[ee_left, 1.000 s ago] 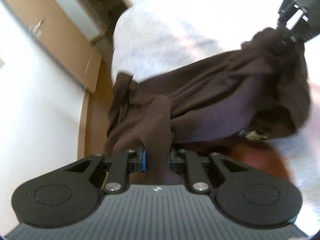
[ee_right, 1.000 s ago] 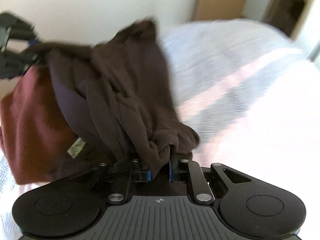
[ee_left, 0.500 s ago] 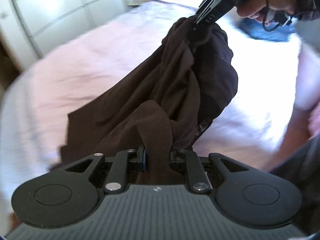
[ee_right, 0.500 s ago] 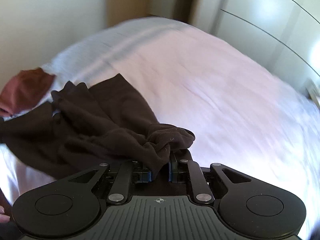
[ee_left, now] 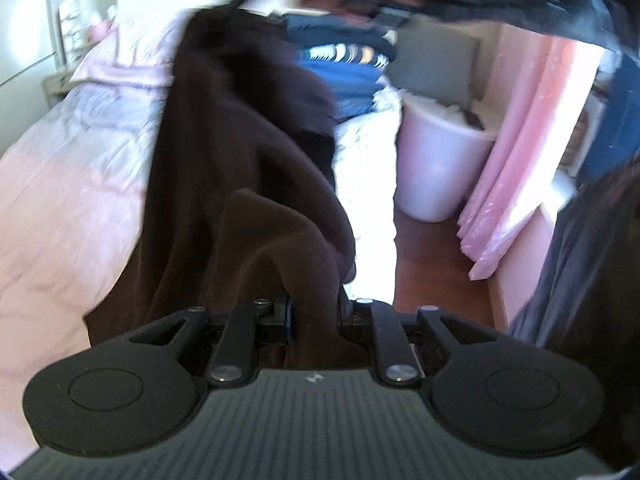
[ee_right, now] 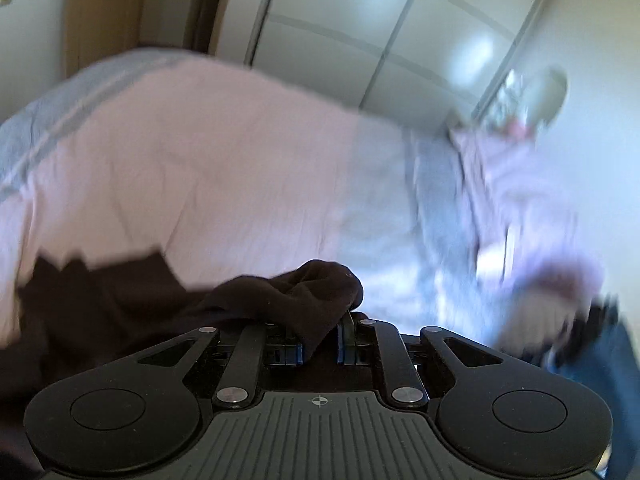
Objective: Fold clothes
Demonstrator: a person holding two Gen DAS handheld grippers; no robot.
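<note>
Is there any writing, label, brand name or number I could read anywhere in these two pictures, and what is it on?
None can be read.
Left tool: only a small pale mark on its grey body, no letters.
Right tool: only a small crosshair mark, no letters.
Brown garment: no label or print shows.
Striped blue clothes and white bin: too blurred to show any writing.

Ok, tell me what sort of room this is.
Most likely a bedroom. A bed with pale pink bedding fills both views, white wardrobe doors stand behind it, and pink curtains hang beside a white tub on the wooden floor.
</note>
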